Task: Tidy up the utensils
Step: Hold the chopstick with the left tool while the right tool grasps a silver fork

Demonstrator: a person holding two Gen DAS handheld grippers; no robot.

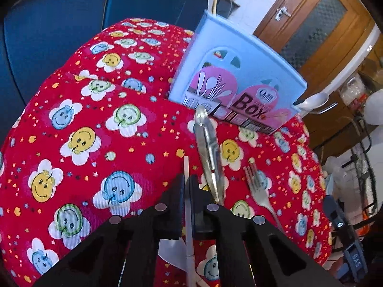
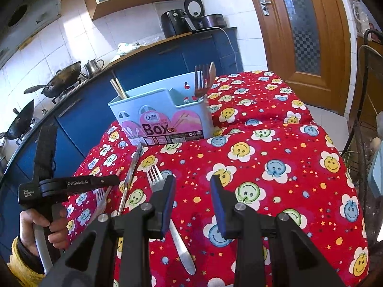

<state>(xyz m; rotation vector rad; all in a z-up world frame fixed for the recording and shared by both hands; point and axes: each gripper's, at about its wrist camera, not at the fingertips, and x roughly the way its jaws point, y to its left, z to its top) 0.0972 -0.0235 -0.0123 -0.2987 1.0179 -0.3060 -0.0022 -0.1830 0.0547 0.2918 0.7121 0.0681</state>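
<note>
A pale blue utensil box (image 2: 165, 110) labelled "Box" stands on the red smiley cloth (image 2: 263, 143); it also shows in the left wrist view (image 1: 239, 76). It holds chopsticks (image 2: 117, 88), a fork (image 2: 200, 79) and a spoon (image 2: 211, 74). My left gripper (image 1: 184, 181) is shut on a white spoon's thin handle (image 1: 186, 167), its bowl (image 1: 171, 251) below the fingers. Metal tongs (image 1: 209, 153) and a fork (image 1: 257, 186) lie just right of it. My right gripper (image 2: 192, 184) is open and empty, above a fork (image 2: 155, 179) on the cloth.
Another fork (image 2: 100, 198) lies under the left gripper body (image 2: 71, 184). The tongs (image 2: 130, 174) point at the box. Blue cabinets (image 2: 153, 64) with woks (image 2: 62, 76) stand behind, a wooden door (image 2: 304, 35) at the right. A metal rack (image 2: 363, 95) stands off the right table edge.
</note>
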